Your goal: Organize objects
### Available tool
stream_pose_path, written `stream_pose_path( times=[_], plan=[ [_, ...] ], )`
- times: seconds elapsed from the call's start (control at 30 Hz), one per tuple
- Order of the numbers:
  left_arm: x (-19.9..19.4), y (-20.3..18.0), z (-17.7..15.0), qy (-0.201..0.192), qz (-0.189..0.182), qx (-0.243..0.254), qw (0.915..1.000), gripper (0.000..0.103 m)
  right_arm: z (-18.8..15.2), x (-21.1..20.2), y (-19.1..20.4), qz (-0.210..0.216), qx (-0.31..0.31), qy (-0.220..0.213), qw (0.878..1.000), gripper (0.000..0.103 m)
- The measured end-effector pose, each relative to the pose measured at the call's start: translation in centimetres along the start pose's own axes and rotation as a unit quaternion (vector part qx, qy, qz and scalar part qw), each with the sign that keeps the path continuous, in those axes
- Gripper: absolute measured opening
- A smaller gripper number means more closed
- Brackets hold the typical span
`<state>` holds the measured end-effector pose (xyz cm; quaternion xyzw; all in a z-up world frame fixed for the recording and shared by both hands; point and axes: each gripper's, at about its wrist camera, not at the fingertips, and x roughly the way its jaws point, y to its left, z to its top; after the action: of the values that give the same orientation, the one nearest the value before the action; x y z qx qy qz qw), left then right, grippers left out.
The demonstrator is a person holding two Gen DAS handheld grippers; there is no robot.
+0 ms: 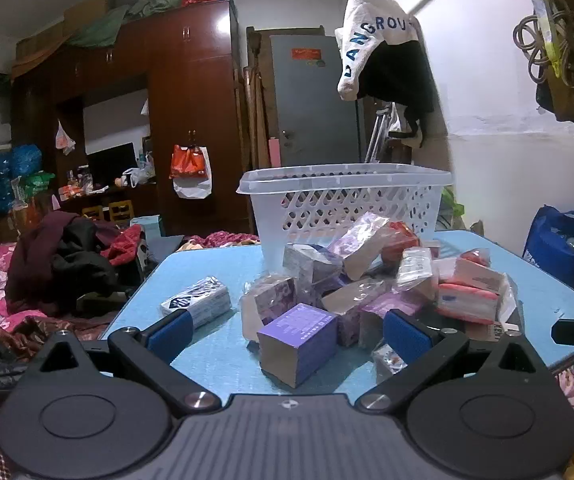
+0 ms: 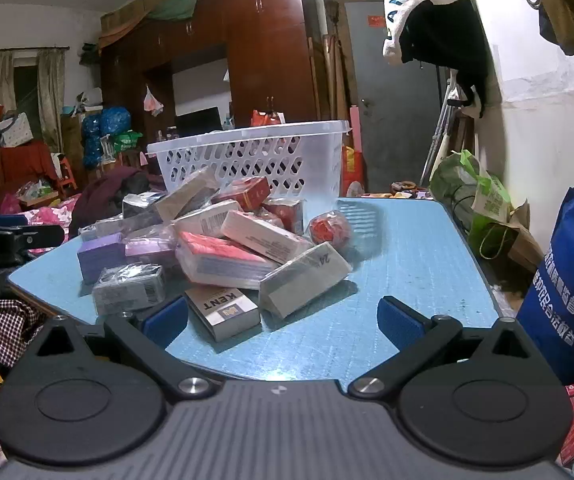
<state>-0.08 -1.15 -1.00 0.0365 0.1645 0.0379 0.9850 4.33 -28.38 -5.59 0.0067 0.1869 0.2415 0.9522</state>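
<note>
Both grippers, left gripper (image 1: 287, 330) and right gripper (image 2: 283, 320), stand wide open, empty. Risk: nudging the loose pile of packs (image 2: 223, 240) slides boxes off the surface (image 2: 407, 248) edge.

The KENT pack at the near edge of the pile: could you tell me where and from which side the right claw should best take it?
Grip the KENT pack across its two long narrow sides, coming from the near table edge. It lies flat, label up, one end pointing toward the open right claw. Its far end is tucked against the pile, so only the near half is free.
</note>
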Motion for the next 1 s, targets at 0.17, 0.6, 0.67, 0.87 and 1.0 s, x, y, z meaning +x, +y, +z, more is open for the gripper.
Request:
stream_pose_path(
  times=[0.17,0.6,0.67,0.87,1.0],
  plan=[
    [-0.33,-0.01,-0.04,-0.003,-0.007,-0.003,1.0,0.103,-0.06,-0.29,0.3,0.002,-0.004,-0.004,1.0,0.103],
    [0.24,-0.69,-0.24,0.001,-0.019,-0.002,0.9998,0.103,-0.19,-0.51,-0.31,0.0,0.002,-0.008,1.0,0.103],
    [0.09,-0.71,-0.22,-0.002,-0.02,-0.003,0.9998,0.103,-0.16,-0.51,-0.26,-0.001,0.0,-0.009,1.0,0.103],
    [-0.03,-0.47,-0.14,-0.003,-0.018,-0.006,0.9998,0.103,-0.11,-0.53,-0.07,-0.002,-0.004,-0.01,1.0,0.103],
    [0.02,-0.41,-0.11,-0.003,-0.017,-0.006,0.9998,0.103,-0.08,-0.53,-0.06,-0.002,-0.004,-0.01,1.0,0.103]
  ],
)
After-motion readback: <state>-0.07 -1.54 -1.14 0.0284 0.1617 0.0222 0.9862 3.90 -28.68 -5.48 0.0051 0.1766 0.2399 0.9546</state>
